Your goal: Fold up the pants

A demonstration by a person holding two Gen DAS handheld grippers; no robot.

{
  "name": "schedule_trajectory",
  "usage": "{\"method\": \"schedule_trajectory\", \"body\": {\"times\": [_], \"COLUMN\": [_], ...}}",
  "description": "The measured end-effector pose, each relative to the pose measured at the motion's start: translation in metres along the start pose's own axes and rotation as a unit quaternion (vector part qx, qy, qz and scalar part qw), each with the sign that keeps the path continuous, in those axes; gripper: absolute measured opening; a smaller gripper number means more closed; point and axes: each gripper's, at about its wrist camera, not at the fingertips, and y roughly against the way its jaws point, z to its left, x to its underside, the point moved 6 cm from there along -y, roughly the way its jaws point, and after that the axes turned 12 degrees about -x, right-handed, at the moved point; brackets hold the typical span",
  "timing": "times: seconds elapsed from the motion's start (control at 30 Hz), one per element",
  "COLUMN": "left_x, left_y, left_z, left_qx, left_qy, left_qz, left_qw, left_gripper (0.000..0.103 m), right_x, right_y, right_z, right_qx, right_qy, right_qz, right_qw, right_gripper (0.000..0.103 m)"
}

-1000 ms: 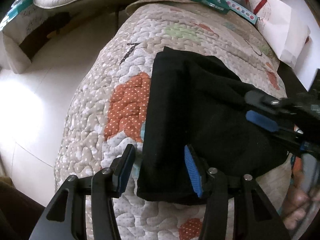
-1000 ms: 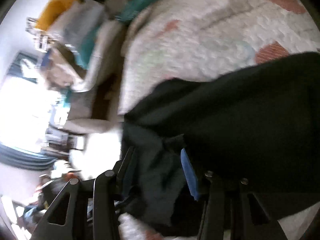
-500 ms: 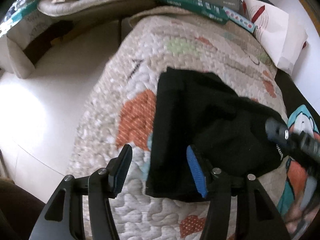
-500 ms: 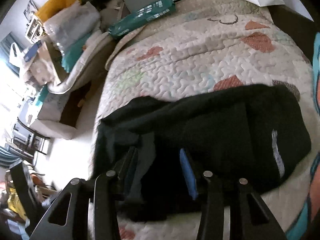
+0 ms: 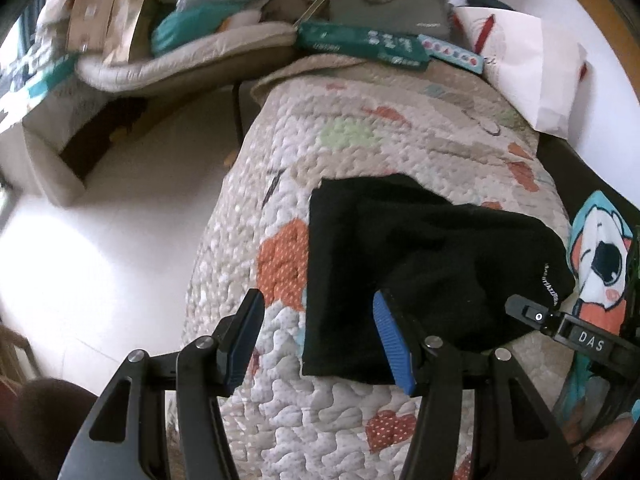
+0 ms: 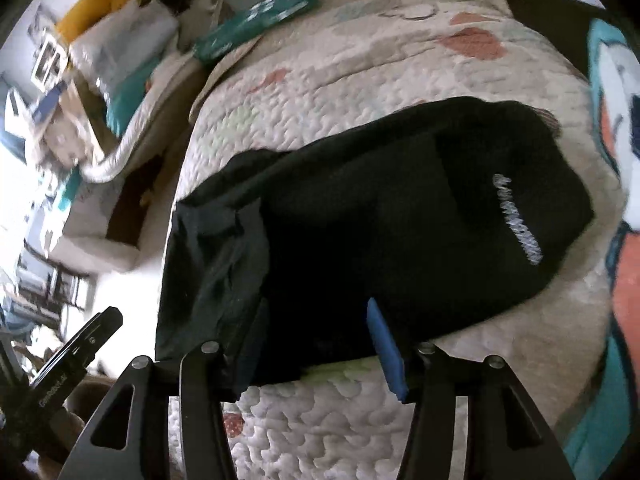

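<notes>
The black pants (image 5: 420, 264) lie folded into a compact bundle on the quilted bedspread (image 5: 360, 152). White lettering shows on the right end in the right wrist view (image 6: 516, 220). My left gripper (image 5: 318, 340) is open and empty, held above the bundle's near left corner. My right gripper (image 6: 316, 344) is open and empty, held above the bundle's near edge (image 6: 320, 280). The right gripper's tip shows at the right in the left wrist view (image 5: 536, 314). The left gripper's tip shows at the lower left in the right wrist view (image 6: 80, 344).
The bed drops off to a white floor (image 5: 120, 240) on the left. A green box (image 5: 360, 42), a grey case (image 5: 388, 4) and a white paper bag (image 5: 532, 64) lie at the far end. A cartoon blanket (image 5: 600, 252) lies to the right.
Both grippers have drawn back and risen from the pants. The right gripper has let go of the cloth, and the bundle now lies still on the bed.
</notes>
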Motion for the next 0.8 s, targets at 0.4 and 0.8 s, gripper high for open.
{"method": "schedule_trajectory", "body": {"times": [0.4, 0.8], "left_x": [-0.024, -0.078], "left_y": [0.006, -0.036], "left_z": [-0.060, -0.216], "left_qx": [0.026, 0.131], "left_qy": [-0.075, -0.203], "left_qz": [-0.001, 0.038], "left_qw": [0.9968, 0.9698], "left_gripper": [0.057, 0.057], "right_x": [0.007, 0.001], "right_y": [0.054, 0.058], "right_z": [-0.070, -0.120], "right_qx": [0.005, 0.030], "right_qy": [-0.134, -0.202], "right_qz": [-0.065, -0.125], "right_qw": [0.989, 0.971], "right_gripper": [0.059, 0.059]}}
